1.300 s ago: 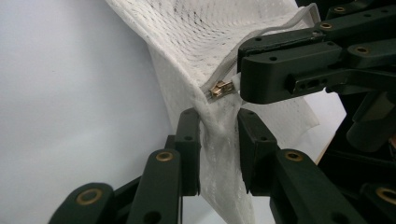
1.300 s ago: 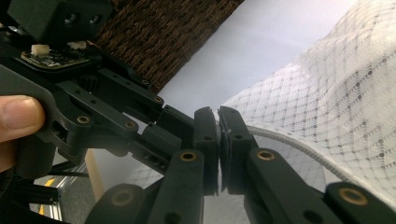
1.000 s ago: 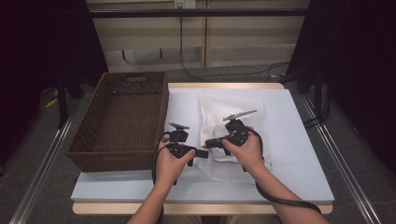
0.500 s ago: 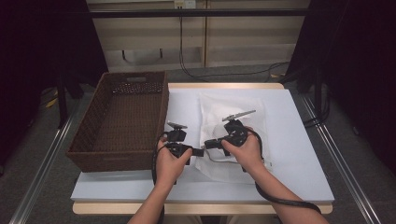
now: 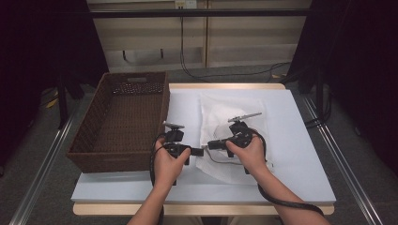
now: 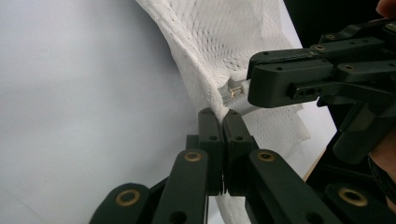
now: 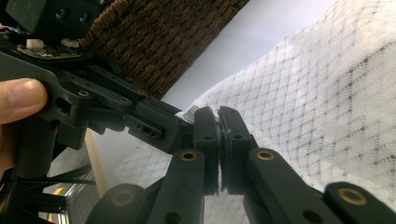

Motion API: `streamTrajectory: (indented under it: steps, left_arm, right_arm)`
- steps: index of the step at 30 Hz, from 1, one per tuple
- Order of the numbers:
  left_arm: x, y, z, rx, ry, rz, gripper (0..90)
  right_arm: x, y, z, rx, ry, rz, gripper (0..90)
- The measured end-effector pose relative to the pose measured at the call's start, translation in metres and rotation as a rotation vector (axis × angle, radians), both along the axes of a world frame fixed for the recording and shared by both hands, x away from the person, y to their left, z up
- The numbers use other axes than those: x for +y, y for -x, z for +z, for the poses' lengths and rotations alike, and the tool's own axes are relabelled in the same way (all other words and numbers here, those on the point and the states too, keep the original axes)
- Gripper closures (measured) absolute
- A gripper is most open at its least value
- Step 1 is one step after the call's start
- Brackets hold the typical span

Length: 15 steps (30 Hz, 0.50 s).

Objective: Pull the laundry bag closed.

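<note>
Both grippers are down on the white mesh bag (image 5: 232,129), which lies flat on the white worktop (image 5: 300,154) in the centre of the high view, just right of the brown wicker basket (image 5: 122,119) that sits at the left of the frame. The left gripper (image 5: 201,151) points rightwards in the lower middle of the picture and meets the bag's near left edge; its jaws have just been closing and now stand together, clamped on a fold of the mesh, as the left gripper view shows at centre with the fabric (image 6: 219,51) rising away to the upper right. The right gripper (image 5: 212,145) points leftwards, tip to tip with the other. In the right gripper view its jaws are pressed together on the bag's edge (image 7: 327,93), the quilted white mesh spreading over the right of that frame and the basket's weave (image 7: 163,37) across the top. In the left gripper view the right gripper's black jaws come in from the right, pinching the mesh just above the left one's grip. Black cables trail back along both forearms toward the bottom of the high view.
</note>
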<state>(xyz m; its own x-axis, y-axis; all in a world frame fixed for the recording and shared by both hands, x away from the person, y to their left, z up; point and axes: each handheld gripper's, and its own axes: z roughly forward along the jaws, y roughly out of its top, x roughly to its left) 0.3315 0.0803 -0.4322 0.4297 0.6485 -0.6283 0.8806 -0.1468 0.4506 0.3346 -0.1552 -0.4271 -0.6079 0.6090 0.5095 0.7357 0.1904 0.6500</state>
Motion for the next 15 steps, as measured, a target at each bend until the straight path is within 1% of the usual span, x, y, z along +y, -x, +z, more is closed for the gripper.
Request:
streamTrajectory:
  steps: [2,4,5,6,7,10,11,12,15]
  left_arm:
    - [-0.0003,-0.0001,0.0,-0.011,-0.018,-0.007,88.7]
    - [0.0006,0.0003,0.0006,-0.007,-0.006,-0.007,88.7]
    - [0.0011,0.0005,0.0014,-0.008,-0.008,-0.007,88.7]
    - [0.0011,0.0006,0.002,-0.011,-0.009,-0.007,88.7]
    - [-0.0001,0.0014,0.0026,-0.007,-0.004,0.0,88.7]
    - [-0.0012,0.002,0.0033,-0.014,-0.023,-0.014,88.8]
    - [-0.0009,0.002,0.0038,-0.016,-0.024,-0.015,88.8]
    - [-0.0019,0.0028,0.0047,-0.009,-0.017,-0.008,88.7]
    - [-0.0028,0.0037,0.0059,-0.027,-0.027,-0.014,88.8]
  right_arm:
    - [0.0007,0.0005,-0.0005,0.002,0.013,-0.001,87.1]
    - [0.0002,0.0008,-0.0007,0.004,0.007,-0.001,87.1]
    - [-0.0004,0.0009,-0.0006,0.007,-0.001,0.001,87.1]
    - [-0.0013,0.0011,-0.0008,0.002,0.005,0.002,87.1]
    - [-0.0024,0.0011,-0.0013,0.009,-0.005,0.001,87.1]
    - [-0.0032,0.0023,-0.0014,0.008,-0.004,0.001,87.1]
    - [-0.0034,0.003,-0.0013,0.004,-0.002,0.0,87.1]
    - [-0.0037,0.0035,-0.0012,0.003,-0.006,-0.001,87.1]
    - [-0.0047,0.0049,-0.0005,-0.002,-0.01,-0.001,87.1]
